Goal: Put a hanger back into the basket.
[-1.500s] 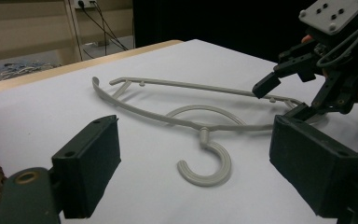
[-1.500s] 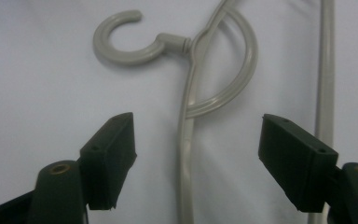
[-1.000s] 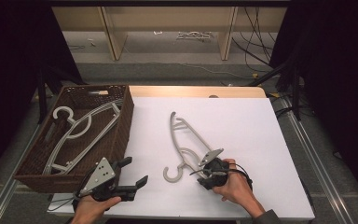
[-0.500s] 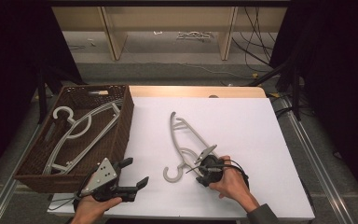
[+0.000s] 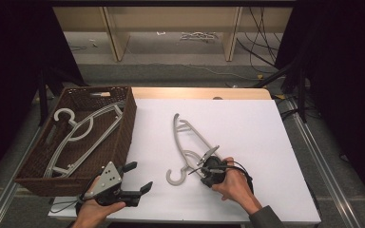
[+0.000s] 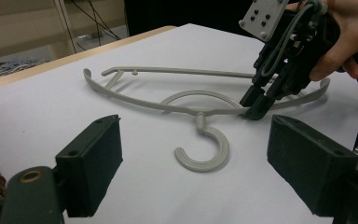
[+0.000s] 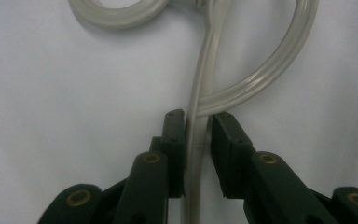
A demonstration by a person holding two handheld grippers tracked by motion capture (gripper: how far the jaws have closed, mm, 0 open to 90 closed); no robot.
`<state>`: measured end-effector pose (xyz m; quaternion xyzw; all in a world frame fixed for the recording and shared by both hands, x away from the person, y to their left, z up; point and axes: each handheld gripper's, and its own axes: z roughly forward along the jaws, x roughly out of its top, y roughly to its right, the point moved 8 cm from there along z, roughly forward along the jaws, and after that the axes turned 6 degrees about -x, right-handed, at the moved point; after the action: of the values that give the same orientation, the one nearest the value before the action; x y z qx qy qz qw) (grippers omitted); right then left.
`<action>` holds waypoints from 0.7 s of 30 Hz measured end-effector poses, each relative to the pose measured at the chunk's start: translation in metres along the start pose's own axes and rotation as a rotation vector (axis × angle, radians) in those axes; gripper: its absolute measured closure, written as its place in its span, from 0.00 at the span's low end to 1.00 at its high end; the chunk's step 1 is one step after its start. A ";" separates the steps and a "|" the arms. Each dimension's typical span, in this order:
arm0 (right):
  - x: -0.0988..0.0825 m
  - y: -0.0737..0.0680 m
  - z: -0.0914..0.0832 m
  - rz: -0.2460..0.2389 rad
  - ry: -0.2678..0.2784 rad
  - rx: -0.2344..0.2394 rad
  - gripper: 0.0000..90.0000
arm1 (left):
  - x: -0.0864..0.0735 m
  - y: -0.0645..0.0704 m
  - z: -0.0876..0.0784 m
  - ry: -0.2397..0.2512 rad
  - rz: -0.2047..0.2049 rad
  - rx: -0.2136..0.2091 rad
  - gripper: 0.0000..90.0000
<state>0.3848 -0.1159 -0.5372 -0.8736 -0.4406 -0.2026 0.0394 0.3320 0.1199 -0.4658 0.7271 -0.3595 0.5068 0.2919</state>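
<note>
Here the hanger sits between the right tool jaws.

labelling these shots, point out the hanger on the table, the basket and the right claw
hanger [image 5: 175, 176], high view, on its hook
basket [image 5: 129, 124], high view, on its right wall
right claw [image 7: 197, 135], right gripper view, between its tips

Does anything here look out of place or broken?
Nothing looks broken. One grey hanger lies loose on the white table while another lies in the wicker basket. The right tongs straddle the loose hanger's arm; the left tongs hang open.
</note>
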 end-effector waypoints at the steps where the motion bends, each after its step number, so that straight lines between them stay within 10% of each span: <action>1: 0.000 0.000 0.000 0.001 -0.001 0.000 0.86 | 0.000 0.000 0.000 -0.001 0.000 -0.001 0.20; 21: -0.007 0.004 -0.016 -0.191 0.000 -0.020 0.91 | -0.003 0.002 0.000 -0.039 0.041 -0.001 0.22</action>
<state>0.3790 -0.1277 -0.5248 -0.8279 -0.5200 -0.2098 0.0110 0.3297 0.1198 -0.4684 0.7293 -0.3803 0.4981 0.2746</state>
